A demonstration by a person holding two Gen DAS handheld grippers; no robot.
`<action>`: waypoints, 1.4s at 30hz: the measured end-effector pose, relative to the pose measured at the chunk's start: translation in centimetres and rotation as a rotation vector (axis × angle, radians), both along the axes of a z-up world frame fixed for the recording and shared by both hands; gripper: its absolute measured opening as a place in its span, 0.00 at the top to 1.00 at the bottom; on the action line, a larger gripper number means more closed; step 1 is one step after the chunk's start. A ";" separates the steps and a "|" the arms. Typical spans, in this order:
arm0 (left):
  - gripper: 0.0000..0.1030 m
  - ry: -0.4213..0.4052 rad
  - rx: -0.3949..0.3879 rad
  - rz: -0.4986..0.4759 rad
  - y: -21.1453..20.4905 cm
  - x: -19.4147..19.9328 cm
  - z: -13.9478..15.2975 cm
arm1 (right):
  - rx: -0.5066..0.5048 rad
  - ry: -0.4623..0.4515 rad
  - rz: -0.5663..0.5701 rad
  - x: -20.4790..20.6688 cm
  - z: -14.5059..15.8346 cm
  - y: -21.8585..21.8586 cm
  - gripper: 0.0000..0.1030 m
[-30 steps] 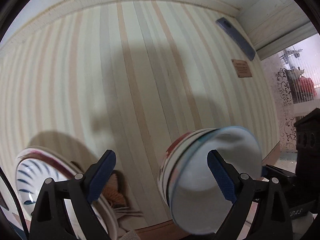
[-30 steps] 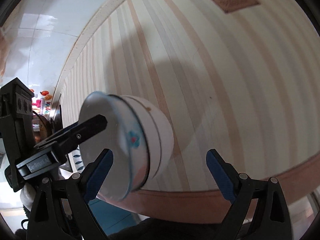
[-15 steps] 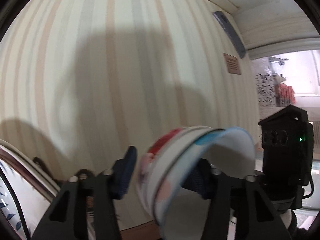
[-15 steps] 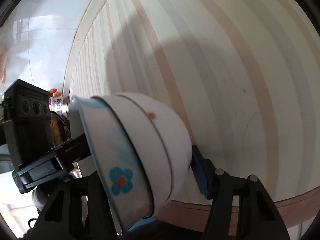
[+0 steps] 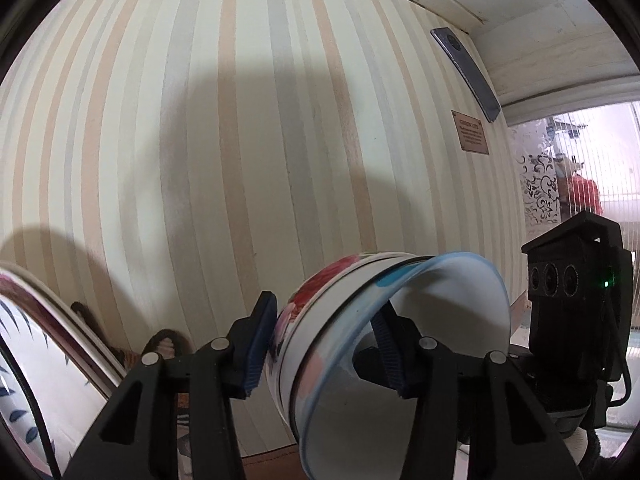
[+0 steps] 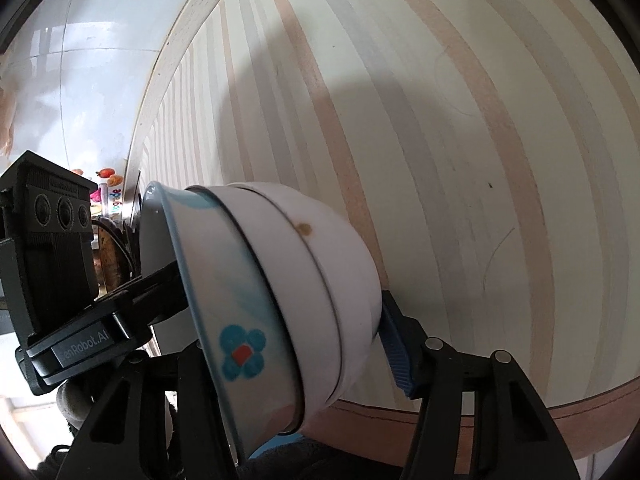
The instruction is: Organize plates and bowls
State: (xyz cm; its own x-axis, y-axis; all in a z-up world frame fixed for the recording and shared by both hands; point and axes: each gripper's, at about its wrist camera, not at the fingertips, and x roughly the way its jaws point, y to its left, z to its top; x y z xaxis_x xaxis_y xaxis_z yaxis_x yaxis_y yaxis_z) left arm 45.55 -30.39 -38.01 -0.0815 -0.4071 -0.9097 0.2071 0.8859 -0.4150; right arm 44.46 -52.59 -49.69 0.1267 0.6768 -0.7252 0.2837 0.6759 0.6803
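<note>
A stack of nested bowls [image 5: 340,340] is tipped on its side over the striped table [image 5: 240,160]. The inner bowl has a blue rim, and the outer one shows red flowers. My left gripper [image 5: 322,340] is shut on the stack's wall, one pad outside and one pad inside the mouth. In the right wrist view the bowls [image 6: 288,280] show a blue flower mark, with the mouth facing left. My right gripper [image 6: 320,352] is closed around them. Its right finger [image 6: 394,352] touches the white base, and its left finger is hidden behind the bowls.
A plate [image 5: 24,360] with blue leaf marks and a dark red rim stands at the lower left. A grey bar [image 5: 466,72] and a small brown plaque [image 5: 472,138] lie at the table's far right. The table's brown edge [image 6: 560,412] runs just below the bowls.
Both grippers stood wide open a second ago and have since closed on the bowl stack. The stack has tipped further and come closer to both cameras.
</note>
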 end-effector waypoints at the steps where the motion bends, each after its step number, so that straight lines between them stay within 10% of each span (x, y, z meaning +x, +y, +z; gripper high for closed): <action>1: 0.56 0.003 0.001 0.005 0.1 0.0 0.0 | 0.000 0.002 0.006 0.2 0.0 0.2 0.43; 20: 0.56 -0.030 -0.011 0.091 6.4 -0.2 4.6 | 0.014 -0.037 0.069 1.8 4.7 5.5 0.43; 42: 0.56 -0.069 0.039 0.278 20.7 -0.3 5.4 | 0.069 -0.064 0.252 5.0 6.1 22.4 0.43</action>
State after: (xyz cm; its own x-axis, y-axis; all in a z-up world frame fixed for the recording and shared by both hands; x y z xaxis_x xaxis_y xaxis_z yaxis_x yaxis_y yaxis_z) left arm 45.21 -9.68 -32.58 0.0907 -0.3701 -0.9245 -0.0198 0.9275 -0.3733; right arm 49.41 -30.23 -43.59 -0.0081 0.7400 -0.6726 0.0671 0.6715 0.7380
